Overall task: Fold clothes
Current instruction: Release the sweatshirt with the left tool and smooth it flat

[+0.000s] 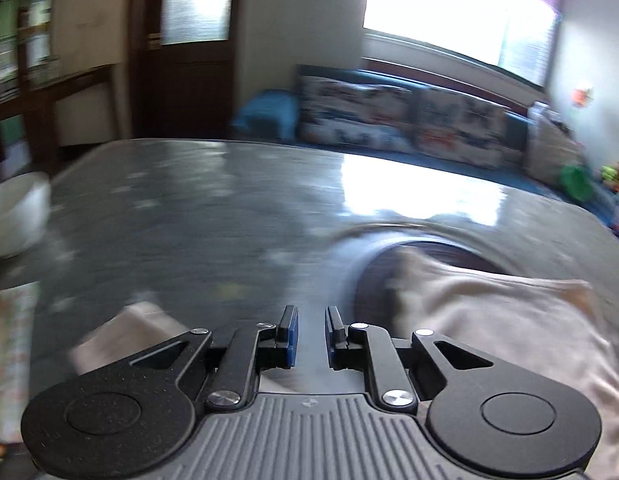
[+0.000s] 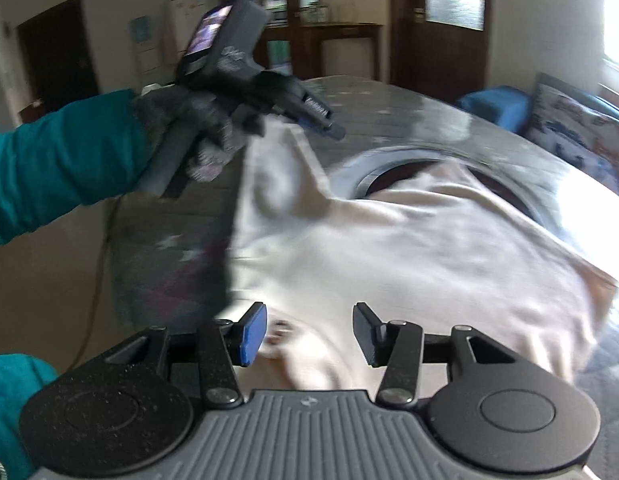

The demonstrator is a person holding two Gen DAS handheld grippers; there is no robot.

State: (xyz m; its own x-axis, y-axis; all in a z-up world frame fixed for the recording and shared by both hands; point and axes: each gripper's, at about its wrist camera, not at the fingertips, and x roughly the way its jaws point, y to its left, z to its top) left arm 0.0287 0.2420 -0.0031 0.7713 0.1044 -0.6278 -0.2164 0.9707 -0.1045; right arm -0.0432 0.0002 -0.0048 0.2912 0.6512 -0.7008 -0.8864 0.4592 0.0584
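A cream garment (image 2: 389,240) lies spread over a grey star-patterned table (image 2: 349,92), partly covering a dark round recess (image 2: 393,172). My right gripper (image 2: 309,316) hovers open over the garment's near edge, with nothing between its fingers. A gloved hand with a teal sleeve holds my left gripper (image 2: 325,122) at the upper left, and a raised corner of the garment reaches up close to its tip. In the left wrist view the left gripper (image 1: 312,312) shows a narrow gap with table visible through it. The garment (image 1: 509,320) lies to its right, and a blurred piece lies to its lower left.
A white bowl (image 1: 17,212) sits at the table's left edge. Behind the table are a sofa with patterned cushions (image 1: 389,120), a blue stool (image 1: 265,116) and dark wooden doors. Toys lie on the floor at far right. Both views are motion-blurred.
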